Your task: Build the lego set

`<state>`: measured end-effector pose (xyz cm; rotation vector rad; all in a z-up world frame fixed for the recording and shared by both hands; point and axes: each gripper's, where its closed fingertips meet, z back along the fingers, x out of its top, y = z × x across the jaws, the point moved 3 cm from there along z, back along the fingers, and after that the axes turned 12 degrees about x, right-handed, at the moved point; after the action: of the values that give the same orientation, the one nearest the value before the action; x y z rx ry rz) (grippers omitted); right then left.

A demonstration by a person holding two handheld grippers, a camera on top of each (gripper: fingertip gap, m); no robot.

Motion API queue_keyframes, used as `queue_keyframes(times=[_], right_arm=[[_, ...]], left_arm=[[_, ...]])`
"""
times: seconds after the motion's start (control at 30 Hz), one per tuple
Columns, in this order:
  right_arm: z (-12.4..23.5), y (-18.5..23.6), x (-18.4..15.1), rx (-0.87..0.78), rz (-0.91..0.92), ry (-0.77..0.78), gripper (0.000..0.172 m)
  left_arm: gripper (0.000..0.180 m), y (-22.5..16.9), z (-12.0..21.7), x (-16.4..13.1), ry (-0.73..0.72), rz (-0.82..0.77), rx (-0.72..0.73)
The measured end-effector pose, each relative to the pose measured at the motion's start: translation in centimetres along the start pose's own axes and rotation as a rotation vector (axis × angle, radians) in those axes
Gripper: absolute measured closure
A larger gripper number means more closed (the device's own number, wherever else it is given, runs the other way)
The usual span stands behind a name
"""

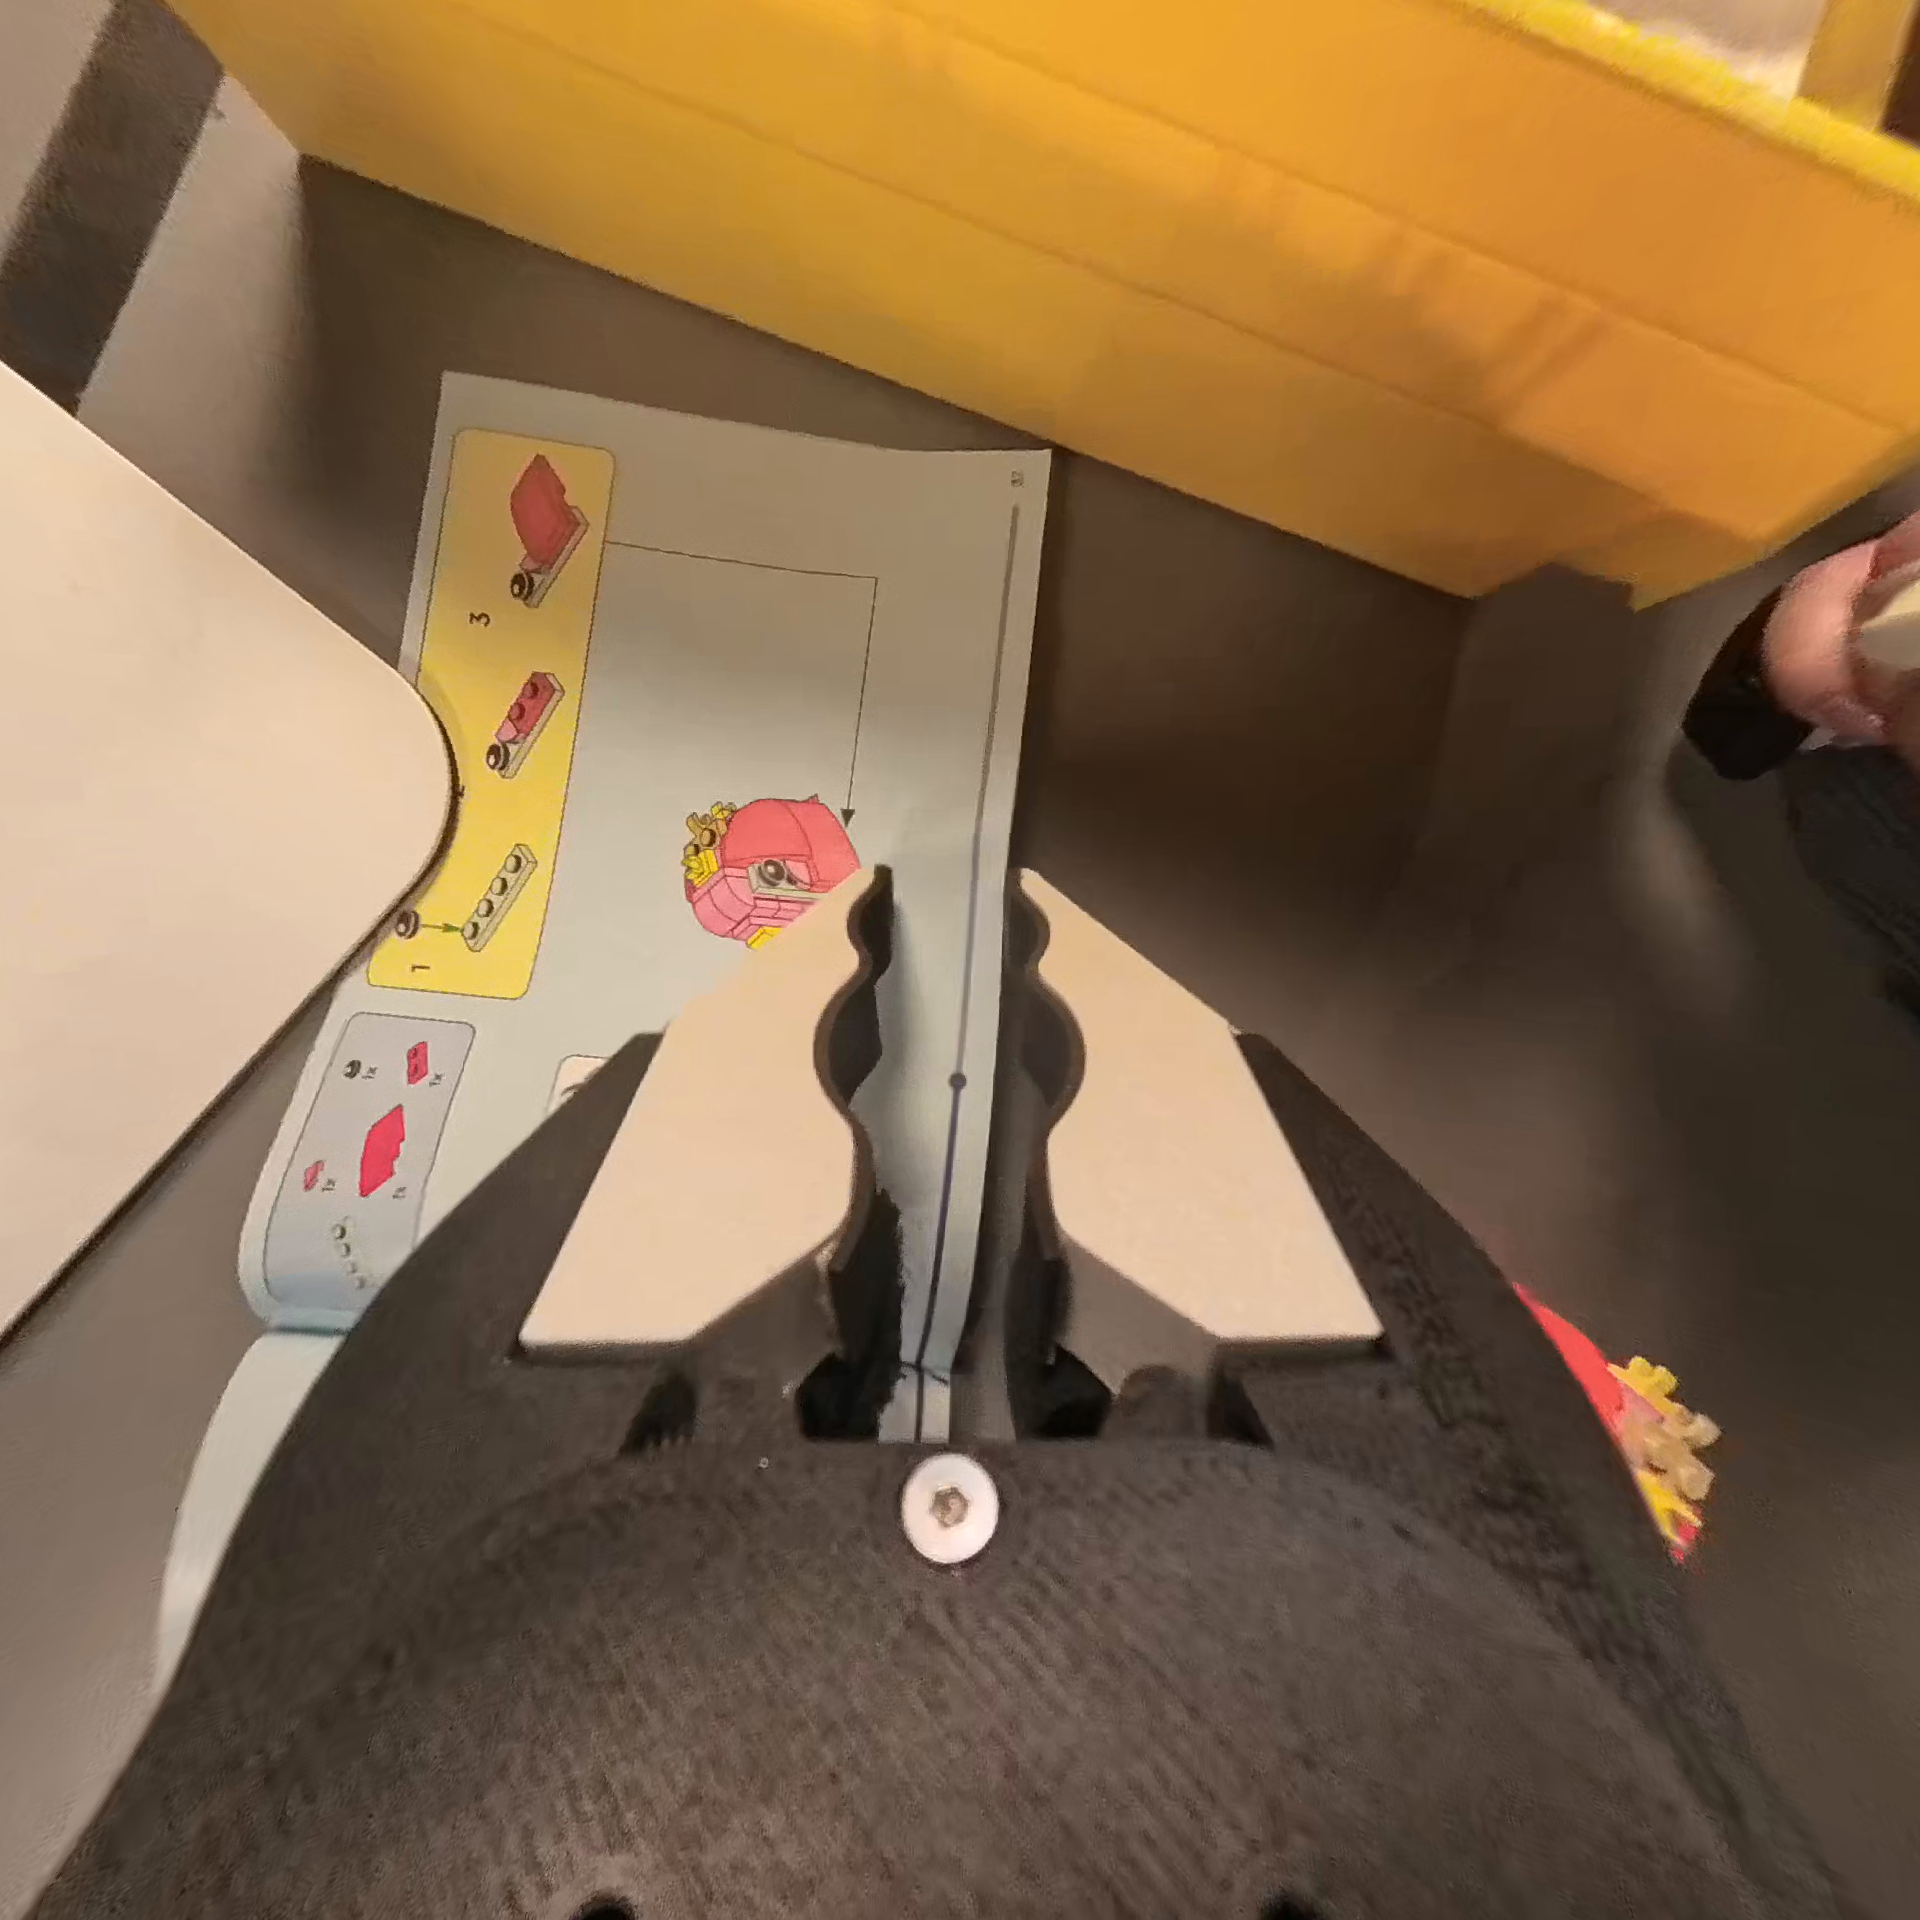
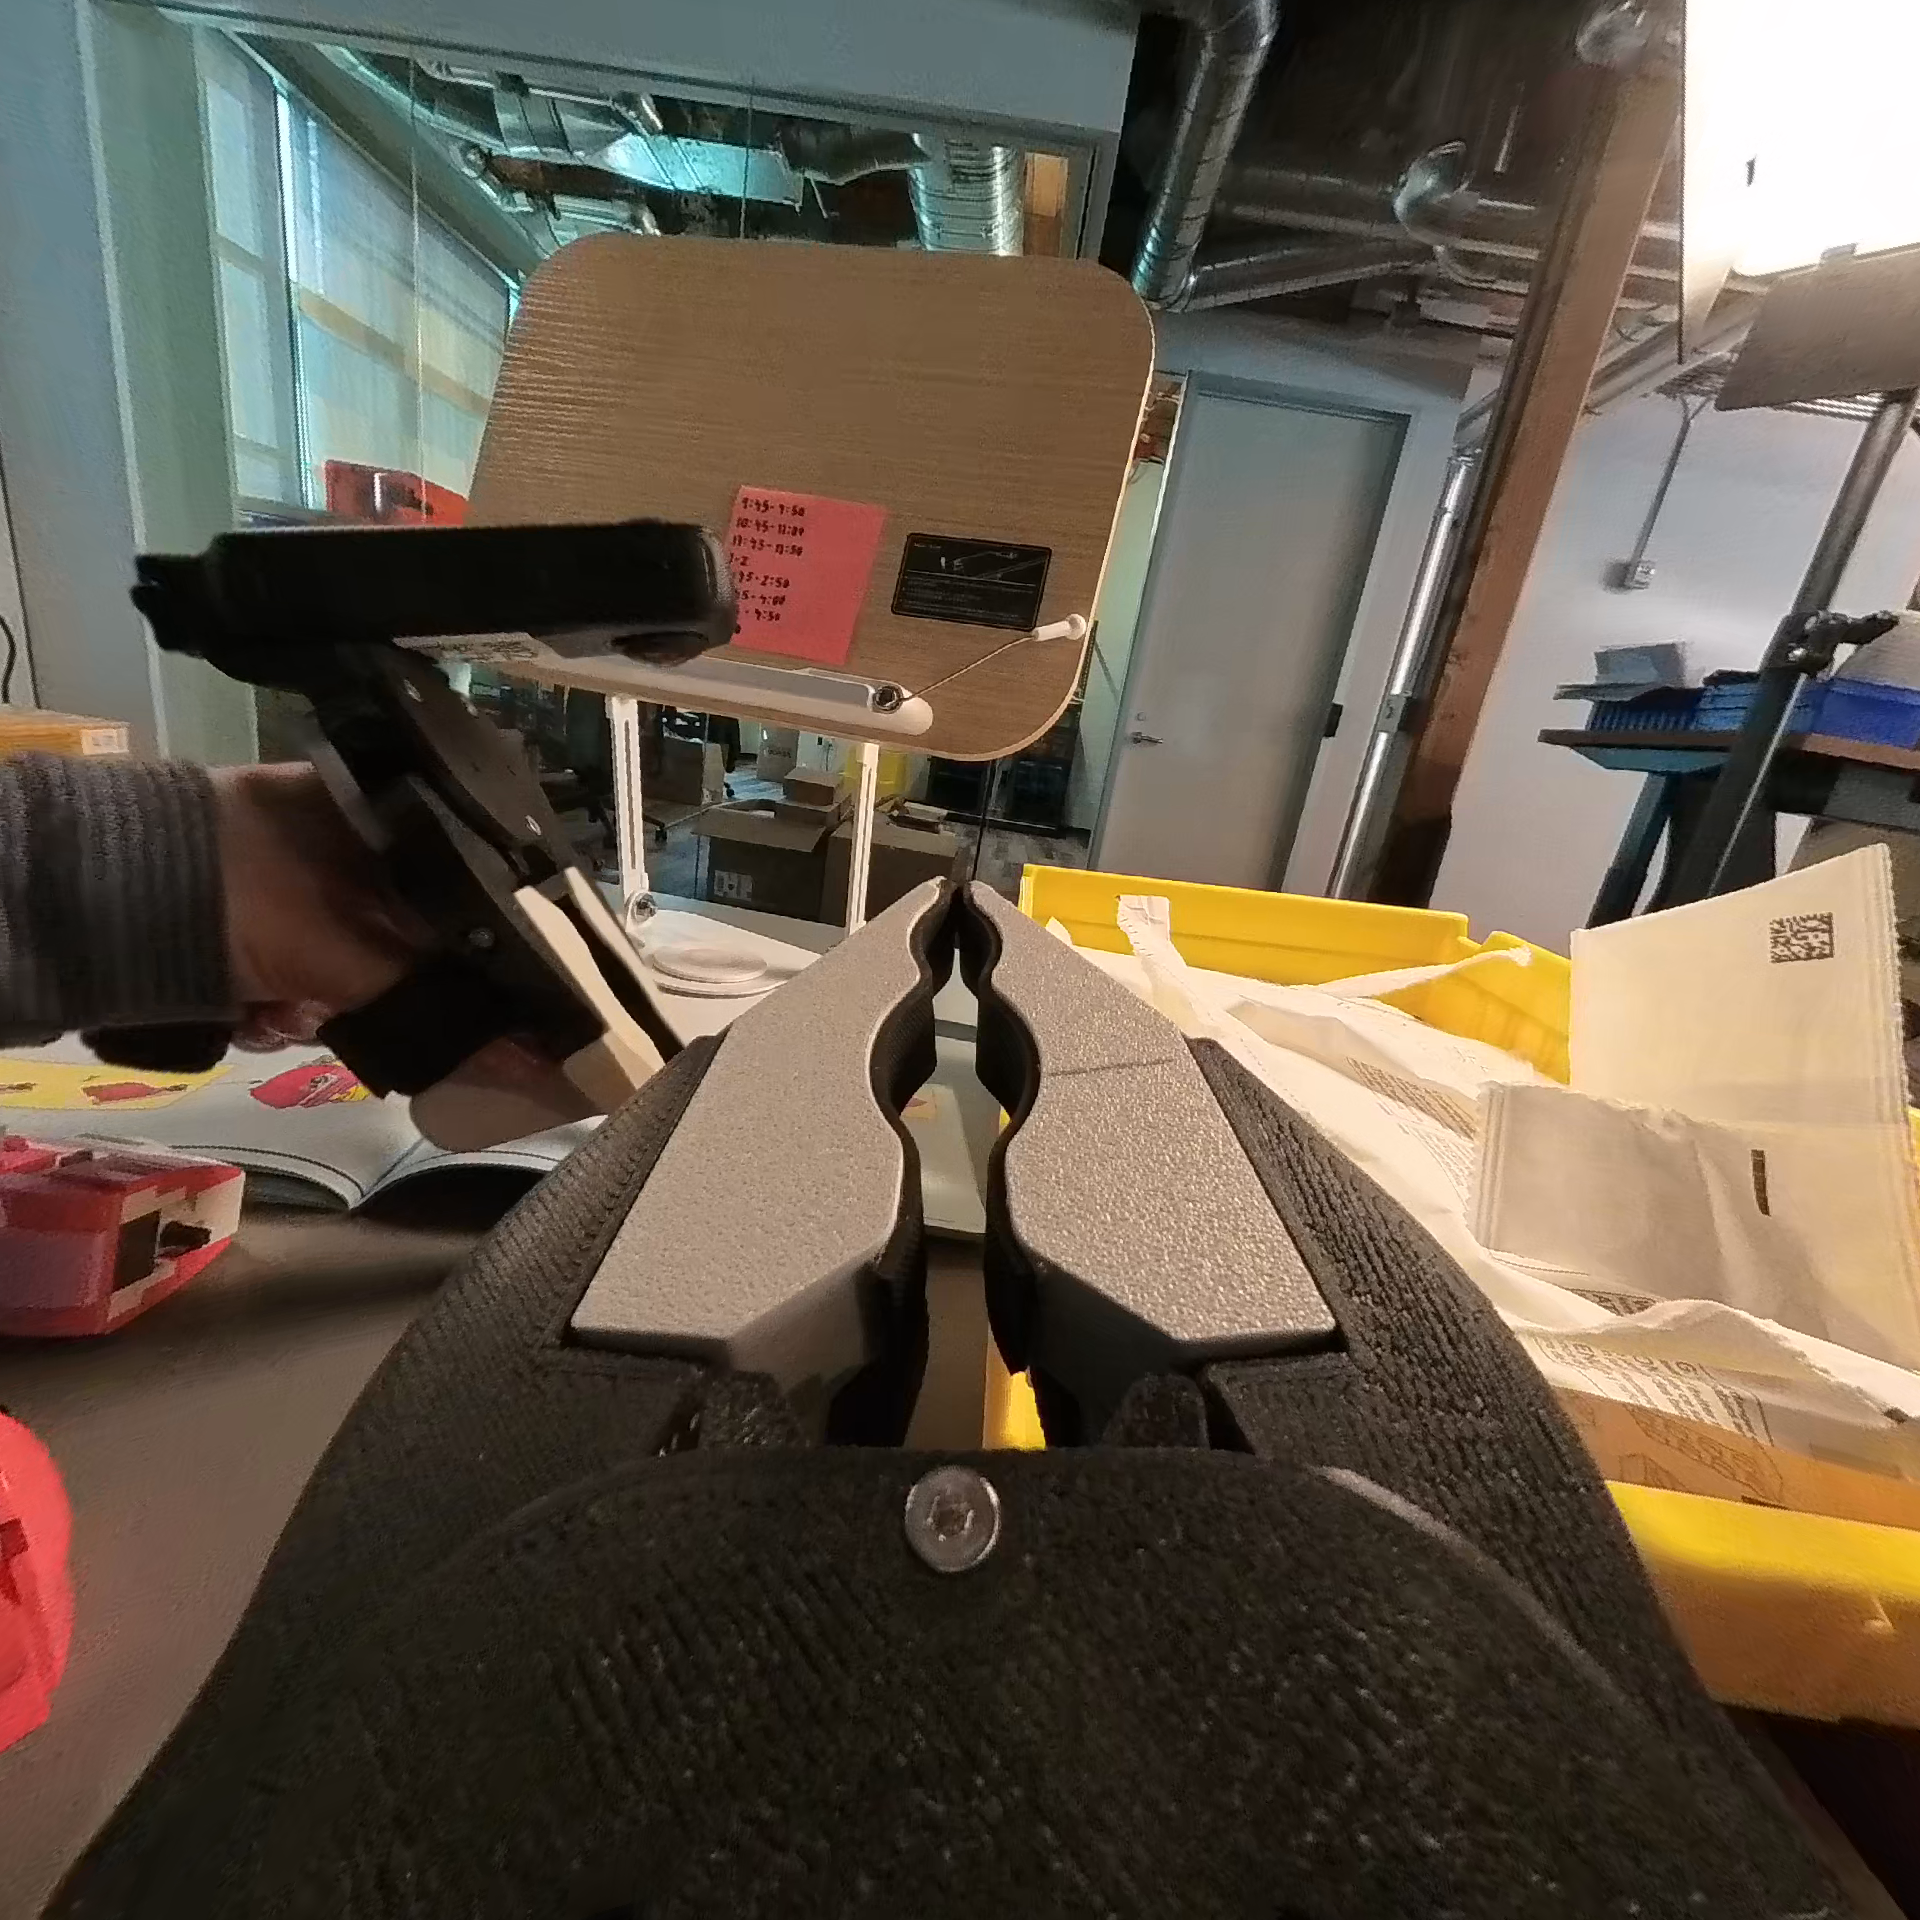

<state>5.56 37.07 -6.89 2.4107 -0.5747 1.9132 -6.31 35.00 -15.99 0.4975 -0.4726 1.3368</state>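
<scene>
In the left wrist view, my left gripper [image 1: 953, 878] hovers over an open instruction booklet [image 1: 727, 675] lying on the grey table. Its beige fingers [image 1: 748, 1039] stand apart, and the page's right edge shows in the gap, untouched by either pad. The right wrist view shows this gripper [image 2: 623, 1049] held in a hand, pointing down at the booklet [image 2: 312, 1132]. My right gripper [image 2: 957, 891] is shut, its grey fingertips touching, raised above the table beside the yellow bin [image 2: 1299, 925]. A red and pink brick model [image 2: 104, 1236] sits on the table at the left.
The yellow bin [image 1: 1143, 260] holds white paper bags [image 2: 1558, 1143]. A pale tilted board on a white stand [image 2: 831, 436] carries a pink note. Its rounded corner [image 1: 156, 727] overhangs the booklet's left side. A second red brick piece [image 1: 1621, 1423] lies by my left gripper. The left gripper's tips are roughly 15 centimeters from the right gripper's.
</scene>
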Motion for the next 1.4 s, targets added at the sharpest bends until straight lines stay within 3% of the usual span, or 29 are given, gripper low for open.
queue_keyframes(times=[0.2, 0.77, 1.07, 1.4], right_arm=[[0.0, 0.1, 0.0, 0.004, -0.001, 0.001, 0.172], [0.0, 0.0, -0.1, 0.004, -0.008, 0.005, 0.172], [0.0, 0.0, -0.1, 0.004, -0.003, 0.005, 0.172], [-0.1, 0.0, -0.2, 0.004, -0.007, 0.008, 0.172]], left_arm=[[0.17, 0.0, 0.3, 0.1, -0.023, 0.182, -0.159], [0.173, 0.5, -0.9, -1.0, -0.014, 0.497, -0.464], [0.18, 0.4, -0.3, -0.5, -0.04, 0.31, -0.319], [0.18, 0.3, -0.7, -0.6, 0.018, 0.429, -0.421]])
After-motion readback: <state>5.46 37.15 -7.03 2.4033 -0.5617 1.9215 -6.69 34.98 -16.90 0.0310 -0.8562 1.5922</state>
